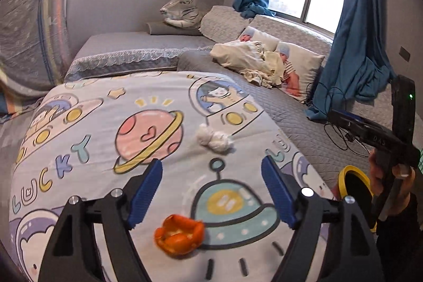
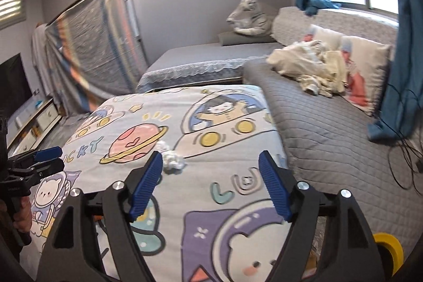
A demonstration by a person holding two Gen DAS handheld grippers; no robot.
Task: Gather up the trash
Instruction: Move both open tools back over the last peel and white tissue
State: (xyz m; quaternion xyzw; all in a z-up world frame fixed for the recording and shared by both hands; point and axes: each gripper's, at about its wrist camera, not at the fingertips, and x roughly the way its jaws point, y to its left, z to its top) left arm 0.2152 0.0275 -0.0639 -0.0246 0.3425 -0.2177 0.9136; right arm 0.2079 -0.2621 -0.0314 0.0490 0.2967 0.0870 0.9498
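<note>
An orange peel (image 1: pixel 179 237) lies on the cartoon-print bedspread (image 1: pixel 92 123), just below and between my left gripper's (image 1: pixel 212 171) open blue fingers. A crumpled white tissue (image 1: pixel 214 140) lies further ahead, beyond the fingertips. In the right wrist view the tissue (image 2: pixel 171 157) lies just past the left fingertip of my open, empty right gripper (image 2: pixel 210 163). A yellow-rimmed bin (image 1: pixel 355 186) stands off the bed's right edge; its rim shows in the right wrist view (image 2: pixel 388 250). The right gripper's body (image 1: pixel 370 128) shows at right in the left view, and the left gripper (image 2: pixel 47 157) at left in the right view.
The bedspread (image 2: pixel 224 202) covers a mattress beside a grey quilted bed (image 2: pixel 317 136) with pillows, a cream blanket (image 1: pixel 251 60) and baby dolls. Black cables (image 1: pixel 341 134) trail on the quilt near blue curtains (image 1: pixel 351 44). A plush tiger (image 1: pixel 182 9) sits at the back.
</note>
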